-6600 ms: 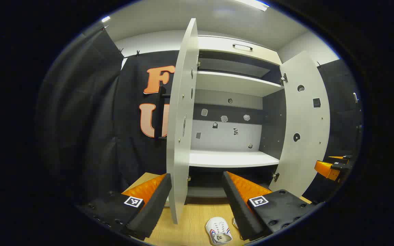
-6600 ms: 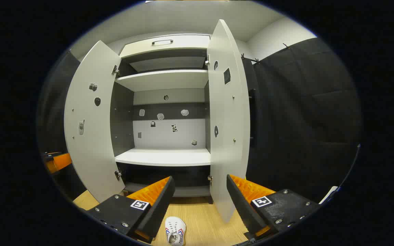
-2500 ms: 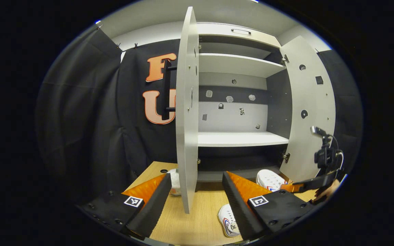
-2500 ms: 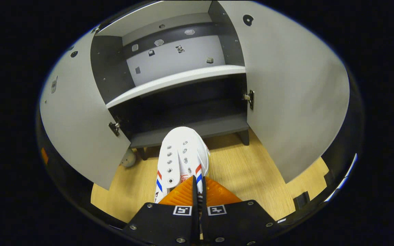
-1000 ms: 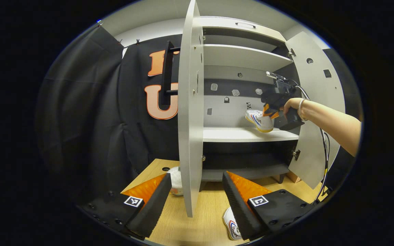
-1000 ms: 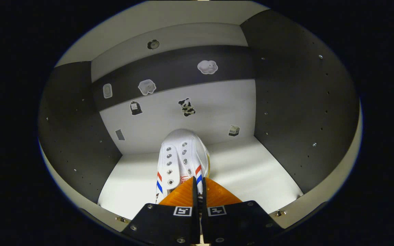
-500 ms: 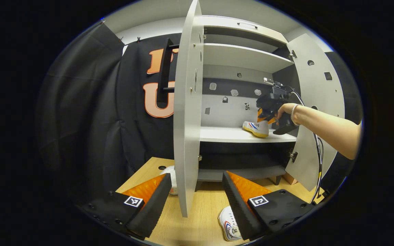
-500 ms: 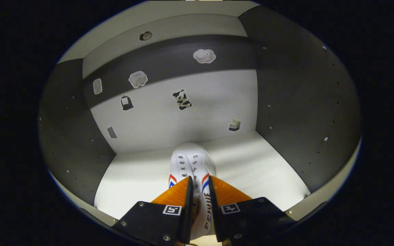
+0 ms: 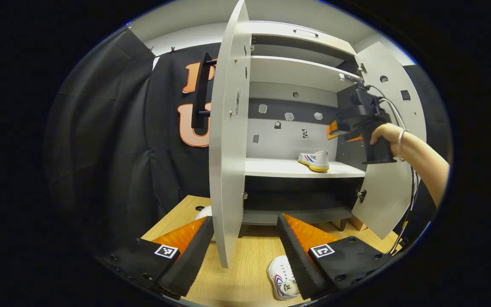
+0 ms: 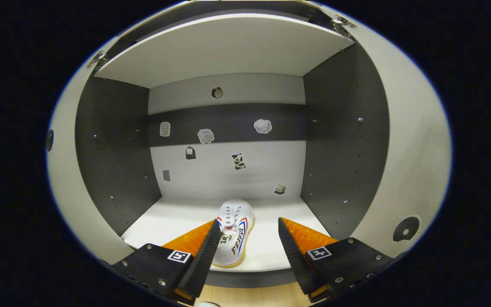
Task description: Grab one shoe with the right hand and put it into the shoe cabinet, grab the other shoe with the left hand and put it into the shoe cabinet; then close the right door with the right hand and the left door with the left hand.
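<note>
Cabinet [image 9: 296, 68]: both doors open, left door [image 9: 226, 140] edge-on in the left gripper view, right door [image 9: 392, 170] swung wide. Shelf [image 10: 267, 249] inside cabinet: one white shoe [image 10: 232, 238] lying on it, toe toward the back wall, untouched. Right gripper [image 10: 245, 251]: fingers spread apart, empty, held in front of the shelf, above the shoe's heel end; a hand [image 9: 384, 134] holds it. Left gripper [image 9: 245, 251]: fingers apart, empty, low before the cabinet. Second shoe [image 9: 281, 277]: on the wooden floor [image 9: 245, 273] in front of the cabinet, beside the left gripper's right finger.
</note>
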`<state>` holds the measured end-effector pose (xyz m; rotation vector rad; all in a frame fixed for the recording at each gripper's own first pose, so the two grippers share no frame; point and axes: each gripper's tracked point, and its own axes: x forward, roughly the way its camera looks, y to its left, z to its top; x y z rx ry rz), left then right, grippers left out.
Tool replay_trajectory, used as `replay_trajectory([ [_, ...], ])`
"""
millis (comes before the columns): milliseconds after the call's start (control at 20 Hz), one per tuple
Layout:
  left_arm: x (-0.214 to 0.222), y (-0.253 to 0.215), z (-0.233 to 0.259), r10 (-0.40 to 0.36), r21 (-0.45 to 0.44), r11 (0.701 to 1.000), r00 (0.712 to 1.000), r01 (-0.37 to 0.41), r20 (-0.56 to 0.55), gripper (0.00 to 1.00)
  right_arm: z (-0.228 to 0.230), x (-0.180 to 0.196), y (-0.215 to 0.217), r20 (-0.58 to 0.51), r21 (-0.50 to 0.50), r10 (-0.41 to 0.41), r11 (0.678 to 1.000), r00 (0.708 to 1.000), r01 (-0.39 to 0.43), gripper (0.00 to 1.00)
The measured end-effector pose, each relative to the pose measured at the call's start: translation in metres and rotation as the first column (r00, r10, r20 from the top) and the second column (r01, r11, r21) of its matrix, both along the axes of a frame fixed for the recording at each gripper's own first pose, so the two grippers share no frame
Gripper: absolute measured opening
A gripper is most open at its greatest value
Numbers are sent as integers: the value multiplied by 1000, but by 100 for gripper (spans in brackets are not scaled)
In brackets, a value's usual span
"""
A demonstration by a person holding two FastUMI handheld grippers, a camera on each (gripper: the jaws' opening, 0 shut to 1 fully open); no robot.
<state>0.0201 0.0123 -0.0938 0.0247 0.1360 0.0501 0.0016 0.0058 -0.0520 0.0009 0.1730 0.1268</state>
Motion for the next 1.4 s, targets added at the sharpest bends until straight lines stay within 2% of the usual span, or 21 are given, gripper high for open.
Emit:
replay_trajectory([
  [50, -2, -2, -2, -2, -5, 1000, 1000, 2, -4, 97, 3, -9, 1, 19, 2, 16, 1000, 1000, -16, 87],
  [150, -4, -7, -11, -5, -23, 1000, 1000, 4, -17, 94, 9, -33, -1, 40, 13, 41, 999, 998, -41, 88],
  [400, -7, -15, -49, -7, -57, 998, 998, 3, -67, 97, 15, -81, -3, 99, 36, 74, 996, 992, -78, 92],
  [600, -3, -28, -107, -33, -125, 992, 986, 13, -162, 97, 9, -112, -15, 103, 24, 70, 997, 992, -73, 92],
  [700, 1, -31, -143, -36, -117, 993, 972, 9, -234, 97, 6, -124, -24, 101, 7, 59, 998, 993, -60, 92],
  [750, 3, -32, -157, -42, -106, 994, 966, 15, -257, 100, 4, -130, -26, 99, 6, 57, 998, 993, -58, 92],
  [800, 7, -35, -168, -51, -92, 995, 962, 27, -267, 98, 2, -133, -28, 97, 4, 54, 998, 994, -55, 92],
  [1150, 14, -53, -251, -112, -84, 993, 891, 83, -440, 97, -18, -145, -40, 52, 20, 39, 999, 998, -40, 93],
  [1400, 13, -64, -291, -132, -123, 989, 830, 76, -543, 100, -23, -150, -45, 34, 44, 34, 998, 999, -36, 92],
])
